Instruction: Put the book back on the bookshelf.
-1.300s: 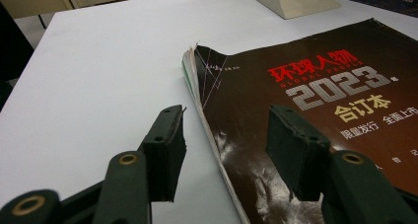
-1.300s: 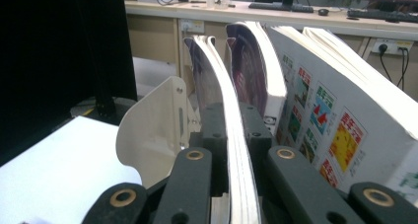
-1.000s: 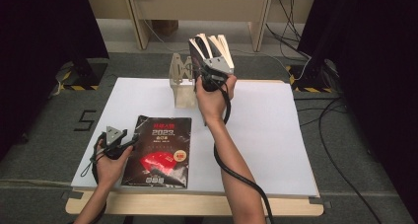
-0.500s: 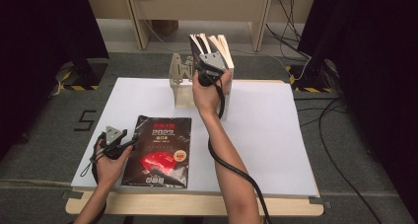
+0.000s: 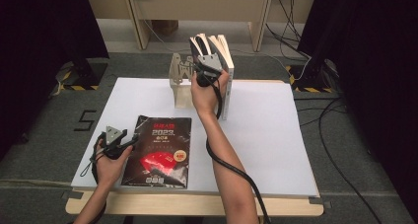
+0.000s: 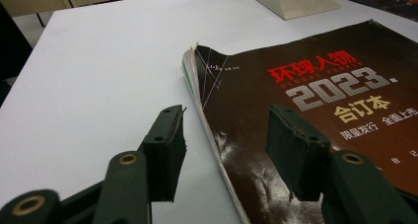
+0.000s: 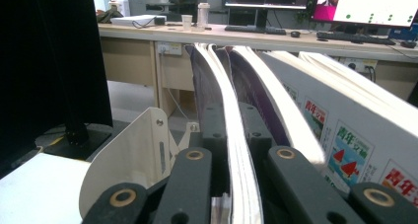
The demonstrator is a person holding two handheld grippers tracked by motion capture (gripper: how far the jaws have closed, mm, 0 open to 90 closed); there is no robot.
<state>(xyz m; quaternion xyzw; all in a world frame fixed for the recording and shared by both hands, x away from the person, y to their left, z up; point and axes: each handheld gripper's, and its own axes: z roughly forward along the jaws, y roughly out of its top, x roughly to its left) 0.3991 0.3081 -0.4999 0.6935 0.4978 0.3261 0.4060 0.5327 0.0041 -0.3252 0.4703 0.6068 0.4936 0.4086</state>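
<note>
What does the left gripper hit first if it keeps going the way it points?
Probably the dark magazine: the open left gripper straddles its near edge just above the white table. Its height over the cover is unclear.

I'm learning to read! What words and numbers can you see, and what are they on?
"环球人物", "2023", "合订本": dark magazine cover.
"GLOBAL PEOPLE" beneath, blurry.
"限量发行": same cover, small.
"青年文摘": white magazine, small.
"5": floor mark.
Other cover print: too small to read.
</note>
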